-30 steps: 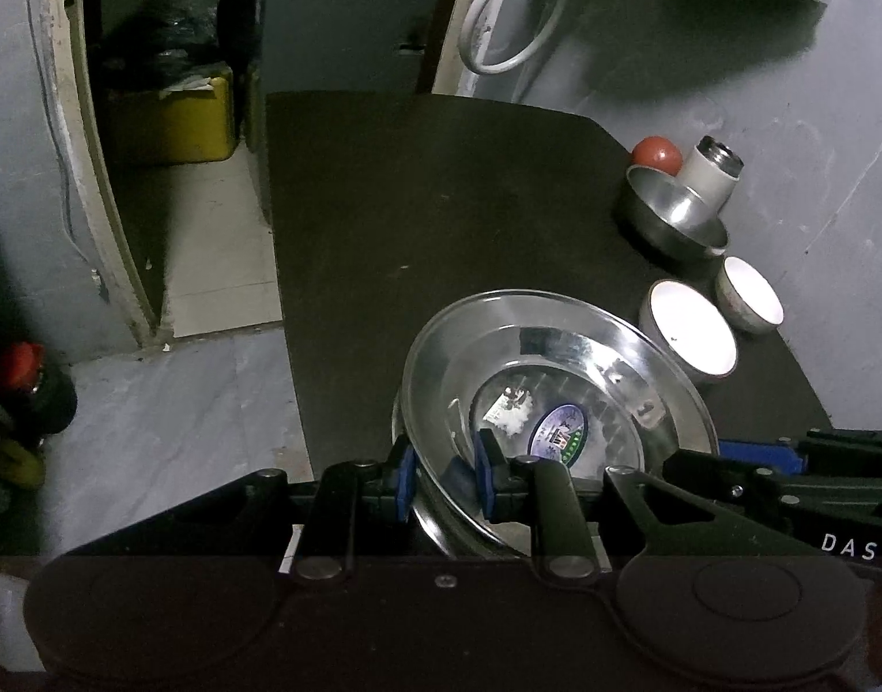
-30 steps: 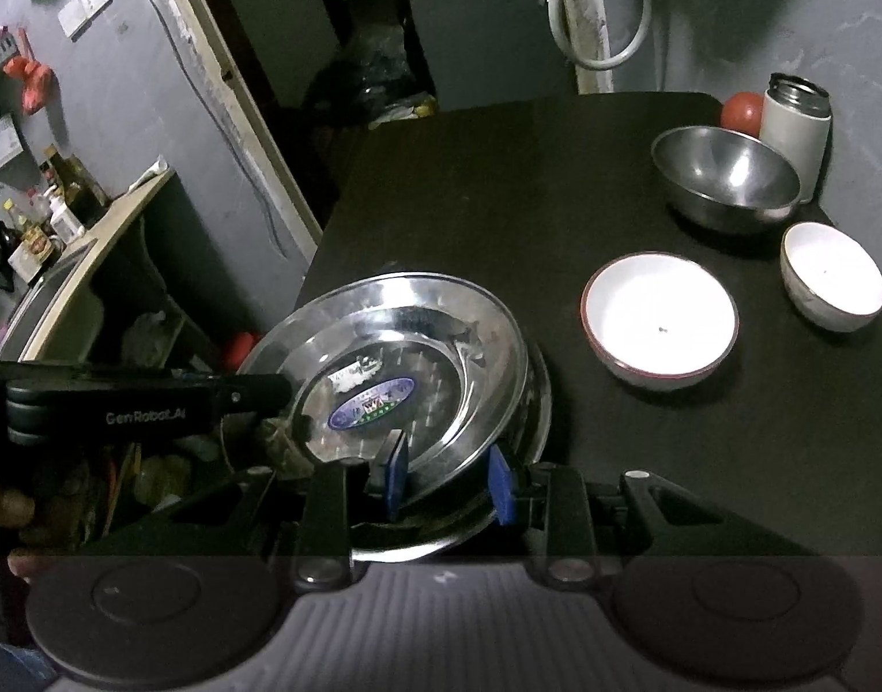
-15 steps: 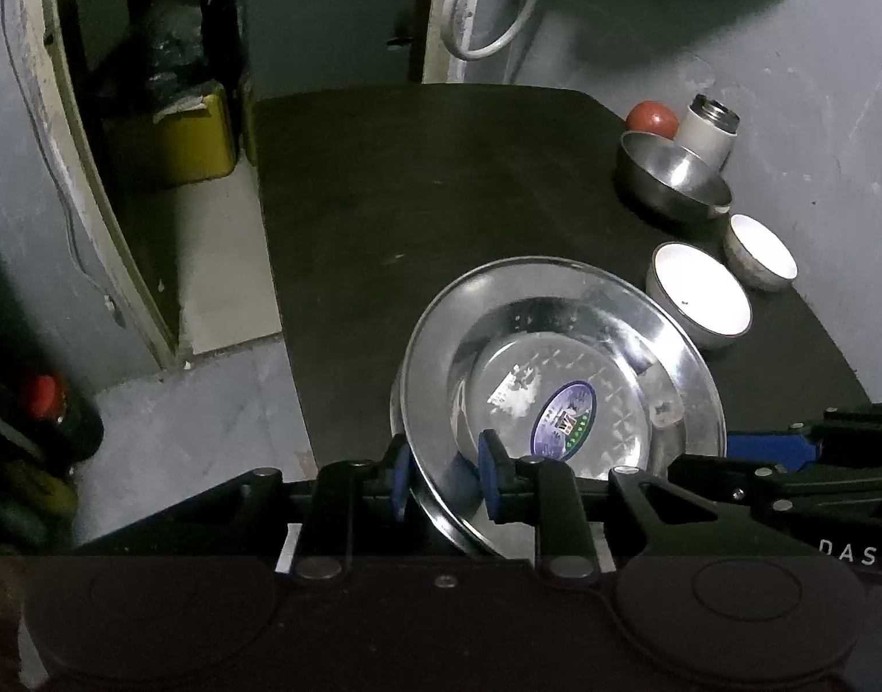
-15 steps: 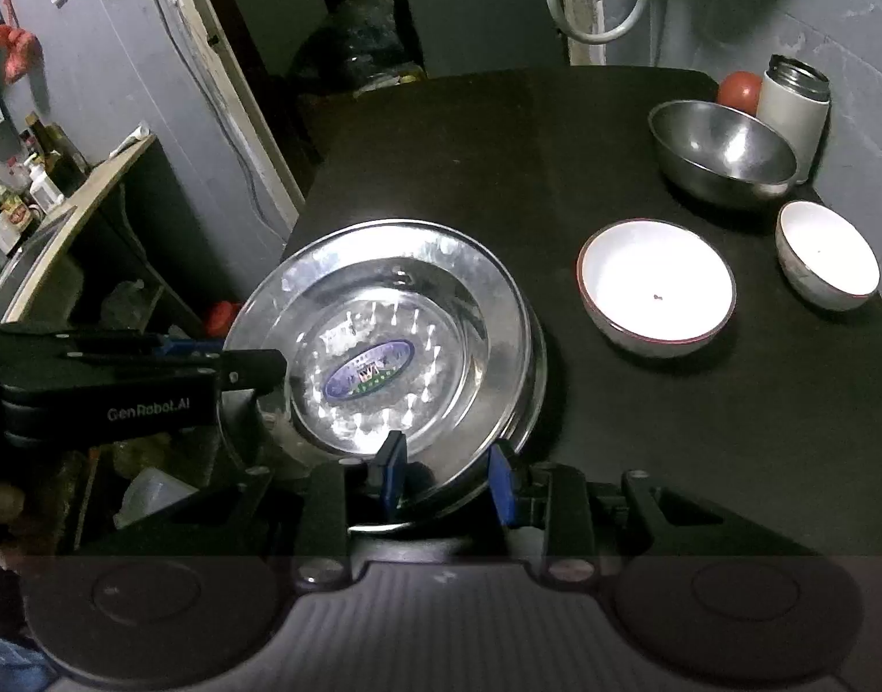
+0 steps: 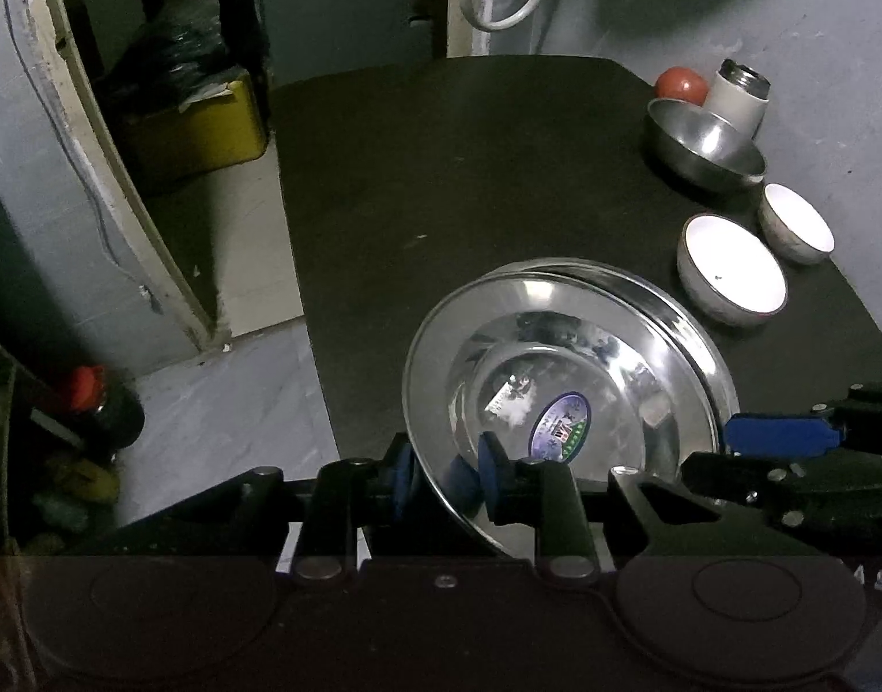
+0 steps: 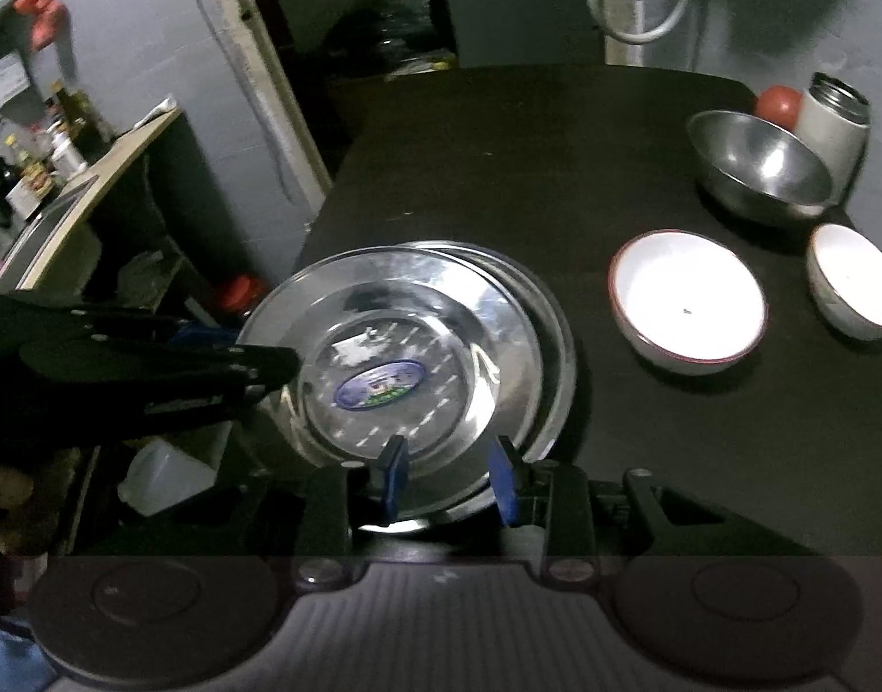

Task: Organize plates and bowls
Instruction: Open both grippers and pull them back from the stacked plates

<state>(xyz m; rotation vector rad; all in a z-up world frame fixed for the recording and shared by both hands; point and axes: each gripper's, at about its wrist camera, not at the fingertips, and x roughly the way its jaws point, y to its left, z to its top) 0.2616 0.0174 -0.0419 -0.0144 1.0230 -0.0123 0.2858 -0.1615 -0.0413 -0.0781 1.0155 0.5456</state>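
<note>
At table's near edge: steel plate (image 5: 562, 380) tilted, left gripper (image 5: 447, 470) jaws clamped on rim; right gripper (image 6: 449, 478) jaws apart.

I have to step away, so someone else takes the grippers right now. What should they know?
Left gripper: shut on the near-left rim of the top steel plate, holding it tilted.
Right gripper: open, its fingers on either side of the plates' near rim, gripping nothing.
Another steel plate lies under the top one on the dark table.
Large white bowl, small white bowl and steel bowl stand apart on the right, unstacked.
Left to do: seat the top plate, then nest the bowls.
</note>
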